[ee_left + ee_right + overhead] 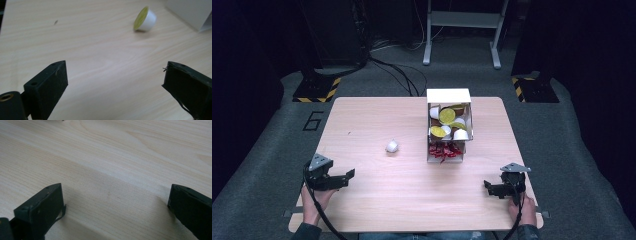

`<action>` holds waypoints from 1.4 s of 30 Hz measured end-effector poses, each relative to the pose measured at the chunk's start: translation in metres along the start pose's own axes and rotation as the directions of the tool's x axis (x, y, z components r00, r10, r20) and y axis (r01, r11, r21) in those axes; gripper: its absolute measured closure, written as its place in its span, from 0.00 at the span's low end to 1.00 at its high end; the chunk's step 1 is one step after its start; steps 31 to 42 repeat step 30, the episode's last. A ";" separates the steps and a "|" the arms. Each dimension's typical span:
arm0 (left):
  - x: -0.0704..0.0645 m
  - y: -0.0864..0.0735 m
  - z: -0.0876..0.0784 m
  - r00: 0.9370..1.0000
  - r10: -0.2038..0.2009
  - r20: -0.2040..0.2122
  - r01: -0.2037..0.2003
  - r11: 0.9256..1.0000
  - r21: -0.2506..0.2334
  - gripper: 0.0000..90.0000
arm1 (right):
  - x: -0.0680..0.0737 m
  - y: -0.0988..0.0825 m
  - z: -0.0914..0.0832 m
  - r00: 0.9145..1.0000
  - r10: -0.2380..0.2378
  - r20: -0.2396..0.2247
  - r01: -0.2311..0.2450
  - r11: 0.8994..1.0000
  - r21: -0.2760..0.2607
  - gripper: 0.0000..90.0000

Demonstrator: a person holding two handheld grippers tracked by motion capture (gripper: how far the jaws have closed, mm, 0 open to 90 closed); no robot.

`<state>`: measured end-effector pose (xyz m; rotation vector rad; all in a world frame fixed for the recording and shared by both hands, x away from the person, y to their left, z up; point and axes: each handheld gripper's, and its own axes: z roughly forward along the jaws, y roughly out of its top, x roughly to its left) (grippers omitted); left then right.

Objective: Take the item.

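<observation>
Capsule [145,20] lid yellow — left gripper view

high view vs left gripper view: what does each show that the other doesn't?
High view alone: the white box with its open compartments, yellow-lidded capsules above and red pieces below, the person's two hands, the right gripper near the table's front right corner, and the floor cables.

Left gripper view alone: the loose capsule's yellow lid, showing it lies on its side, and the left gripper with open jaws and nothing between them.

Shared: the loose capsule, the wooden table, and a side of the box.
</observation>
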<state>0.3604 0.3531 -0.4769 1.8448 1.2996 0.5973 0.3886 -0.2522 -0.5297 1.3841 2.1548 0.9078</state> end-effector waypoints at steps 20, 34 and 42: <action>0.021 -0.062 0.007 0.996 0.016 -0.092 -0.003 0.990 0.138 0.00 | 0.001 0.000 0.000 1.000 0.008 -0.003 -0.008 1.000 -0.002 0.00; 0.022 -0.062 0.008 0.997 0.016 -0.081 -0.006 0.991 0.131 0.00 | 0.000 0.001 0.000 1.000 0.006 -0.006 -0.006 1.000 0.001 0.00; 0.022 -0.062 0.008 0.997 0.016 -0.081 -0.006 0.991 0.131 0.00 | 0.000 0.001 0.000 1.000 0.006 -0.006 -0.006 1.000 0.001 0.00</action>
